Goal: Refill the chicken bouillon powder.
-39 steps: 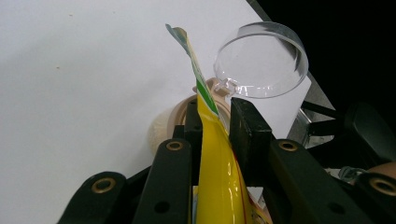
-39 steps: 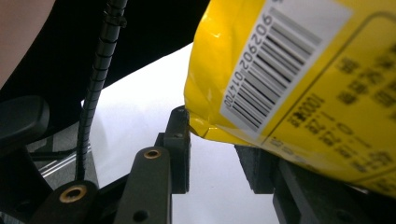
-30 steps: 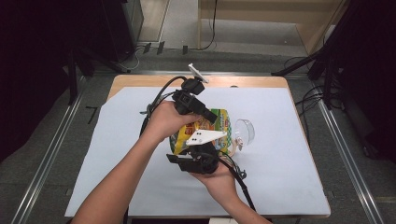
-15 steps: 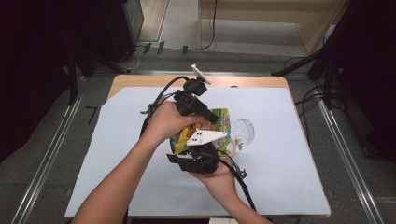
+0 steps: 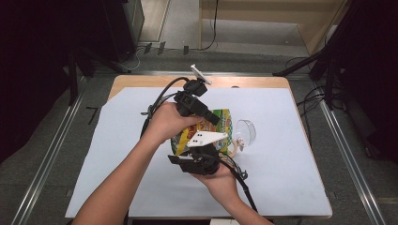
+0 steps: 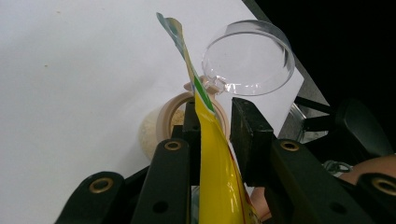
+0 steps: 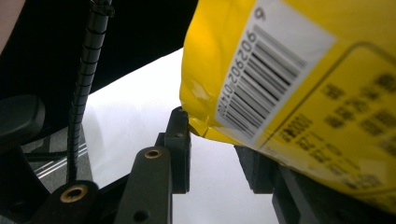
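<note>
A yellow snack bag (image 5: 221, 123) hangs tilted above the white table sheet, held from two sides. My left gripper (image 5: 212, 120) reaches in from the left. In the left gripper view the bag's thin edge (image 6: 212, 154) runs up between the jaws of that gripper (image 6: 217, 119), lying against the left one. My right gripper (image 5: 202, 146) comes from below; in the right gripper view the bag's barcode corner (image 7: 299, 70) sits in this gripper (image 7: 217, 144), with the right jaw hidden under it. Beneath the bag stands a small beige-rimmed jar (image 6: 168, 112) with pale grains and its clear hinged lid (image 6: 247, 58) flipped back.
The white sheet (image 5: 117, 154) covers most of the wooden table (image 5: 141, 80). Black cables (image 5: 157, 101) trail from both grippers over the sheet. Dark stands and floor rails (image 5: 338, 136) surround the table. The jar lid (image 5: 246, 131) lies just right of the bag.
</note>
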`<state>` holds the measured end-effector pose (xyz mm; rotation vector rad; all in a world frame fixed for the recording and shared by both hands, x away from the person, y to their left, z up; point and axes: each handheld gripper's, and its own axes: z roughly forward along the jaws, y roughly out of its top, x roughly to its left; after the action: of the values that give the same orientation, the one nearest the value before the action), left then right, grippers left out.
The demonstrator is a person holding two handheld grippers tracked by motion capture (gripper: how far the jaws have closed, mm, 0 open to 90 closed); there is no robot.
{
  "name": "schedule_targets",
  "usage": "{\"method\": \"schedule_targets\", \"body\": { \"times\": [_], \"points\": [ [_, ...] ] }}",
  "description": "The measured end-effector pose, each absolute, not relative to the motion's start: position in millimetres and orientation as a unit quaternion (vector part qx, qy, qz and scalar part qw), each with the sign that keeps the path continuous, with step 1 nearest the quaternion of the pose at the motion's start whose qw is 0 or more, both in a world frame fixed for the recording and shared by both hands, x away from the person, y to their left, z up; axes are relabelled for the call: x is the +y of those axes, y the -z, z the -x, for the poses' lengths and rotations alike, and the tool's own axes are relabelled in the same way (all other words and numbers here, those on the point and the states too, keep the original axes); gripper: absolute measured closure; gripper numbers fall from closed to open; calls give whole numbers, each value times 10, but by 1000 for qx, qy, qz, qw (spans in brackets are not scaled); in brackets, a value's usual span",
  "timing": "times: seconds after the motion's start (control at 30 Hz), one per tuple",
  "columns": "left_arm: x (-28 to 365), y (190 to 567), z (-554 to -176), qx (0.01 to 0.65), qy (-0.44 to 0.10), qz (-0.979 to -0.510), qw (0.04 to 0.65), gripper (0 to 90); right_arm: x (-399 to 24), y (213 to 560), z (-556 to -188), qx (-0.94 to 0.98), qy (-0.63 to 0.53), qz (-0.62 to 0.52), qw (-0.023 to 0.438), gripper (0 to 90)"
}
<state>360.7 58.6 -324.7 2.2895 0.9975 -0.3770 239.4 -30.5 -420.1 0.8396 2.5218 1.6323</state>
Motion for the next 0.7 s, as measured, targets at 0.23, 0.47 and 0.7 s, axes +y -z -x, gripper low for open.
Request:
{"method": "schedule_targets", "body": {
  "times": [0.23, 0.47, 0.7],
  "points": [
    [578, 3241, -3594, 378, 142, -863, 304, 765, -306, 4205, -2394, 808, -524, -268, 12, 684],
    [576, 3243, -3591, 377, 142, -863, 305, 764, -306, 4206, -2394, 808, -524, -269, 12, 684],
    [578, 3249, -3591, 377, 143, -862, 306, 764, -307, 4205, -2393, 808, -523, -270, 11, 684]
  ]
}}
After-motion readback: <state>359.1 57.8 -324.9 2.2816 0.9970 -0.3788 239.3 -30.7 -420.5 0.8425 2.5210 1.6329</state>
